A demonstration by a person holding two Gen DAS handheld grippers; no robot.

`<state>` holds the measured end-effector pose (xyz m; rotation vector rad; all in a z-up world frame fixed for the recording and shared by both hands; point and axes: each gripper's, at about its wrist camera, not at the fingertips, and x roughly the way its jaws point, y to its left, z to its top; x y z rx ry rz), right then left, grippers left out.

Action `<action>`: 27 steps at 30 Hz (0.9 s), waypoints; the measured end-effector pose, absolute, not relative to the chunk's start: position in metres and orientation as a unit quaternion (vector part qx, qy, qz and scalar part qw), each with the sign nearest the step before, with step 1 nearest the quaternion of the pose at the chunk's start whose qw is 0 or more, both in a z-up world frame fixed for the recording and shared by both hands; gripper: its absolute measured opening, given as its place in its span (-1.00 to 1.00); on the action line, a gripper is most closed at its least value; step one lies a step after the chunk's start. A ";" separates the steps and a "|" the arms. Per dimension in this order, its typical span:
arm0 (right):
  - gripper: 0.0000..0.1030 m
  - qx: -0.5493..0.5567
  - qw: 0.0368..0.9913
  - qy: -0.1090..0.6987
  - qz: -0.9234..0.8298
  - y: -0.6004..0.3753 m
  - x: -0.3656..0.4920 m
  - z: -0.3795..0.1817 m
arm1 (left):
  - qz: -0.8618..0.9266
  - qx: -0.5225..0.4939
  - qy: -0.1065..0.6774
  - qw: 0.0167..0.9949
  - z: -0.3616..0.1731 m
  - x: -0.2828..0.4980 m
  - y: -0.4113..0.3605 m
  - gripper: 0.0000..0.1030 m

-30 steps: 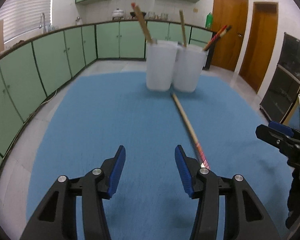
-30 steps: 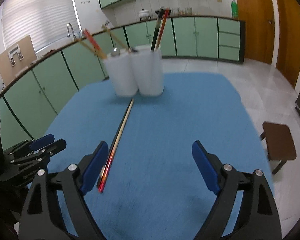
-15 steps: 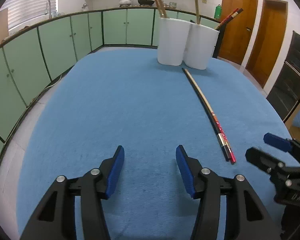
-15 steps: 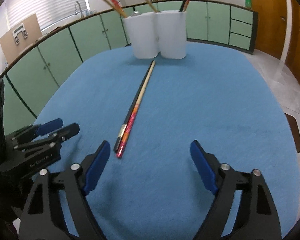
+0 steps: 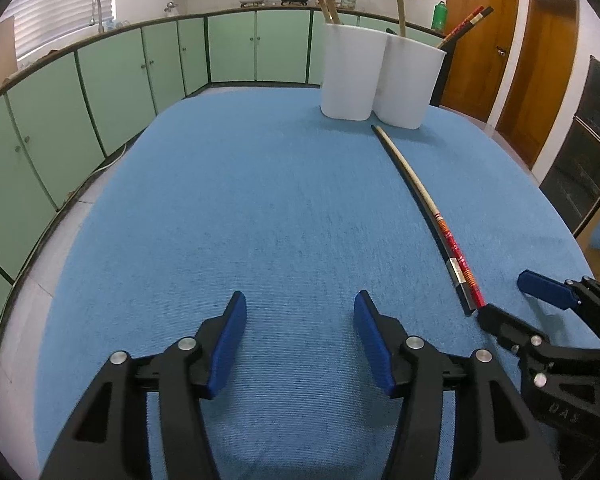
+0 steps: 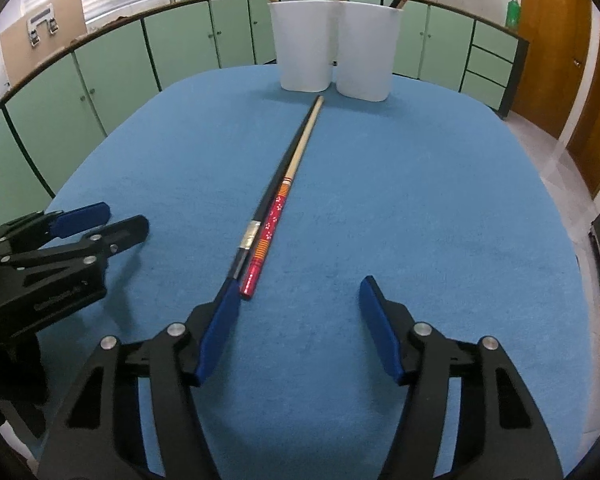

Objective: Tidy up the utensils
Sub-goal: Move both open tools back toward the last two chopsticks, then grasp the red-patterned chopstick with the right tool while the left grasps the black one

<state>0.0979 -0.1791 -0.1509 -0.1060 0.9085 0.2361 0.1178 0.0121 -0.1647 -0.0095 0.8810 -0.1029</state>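
In the left wrist view, the left gripper (image 5: 300,334) is hovering with fingers apart over the blue cloth tabletop (image 5: 228,216), while two long chopsticks (image 5: 428,204) are lying side by side to its right, running towards two white plastic holders (image 5: 380,76). In the right wrist view, the right gripper (image 6: 300,320) is holding its fingers apart, its left finger (image 6: 218,330) sitting just beside the near ends of the chopsticks (image 6: 280,196).

A matt, woven blue cloth (image 6: 440,208) is seen under glossy lacquered chopsticks (image 6: 278,204); at twelve o'clock, smooth white plastic cups (image 6: 334,54).

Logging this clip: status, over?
Left gripper and right gripper open, empty. Two chopsticks lie together on blue cloth, short of white holders. Nothing obstructing.
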 end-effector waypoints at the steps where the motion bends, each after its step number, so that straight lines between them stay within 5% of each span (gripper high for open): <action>1: 0.17 -0.047 0.891 0.438 0.110 -0.184 0.098 -0.151 | -0.050 -0.005 0.426 0.903 -0.165 0.118 0.012 0.08; 13: -0.04 -0.012 0.891 0.433 0.134 -0.191 0.091 -0.151 | -0.049 -0.004 0.426 0.903 -0.165 0.118 0.013 0.10; 23: -0.89 -0.041 0.891 0.431 0.134 -0.177 0.093 -0.152 | -0.046 0.005 0.427 0.903 -0.166 0.118 0.009 0.11; 27: -0.90 -0.020 0.892 0.431 0.133 -0.185 0.094 -0.150 | -0.050 0.005 0.427 0.903 -0.165 0.118 0.005 0.11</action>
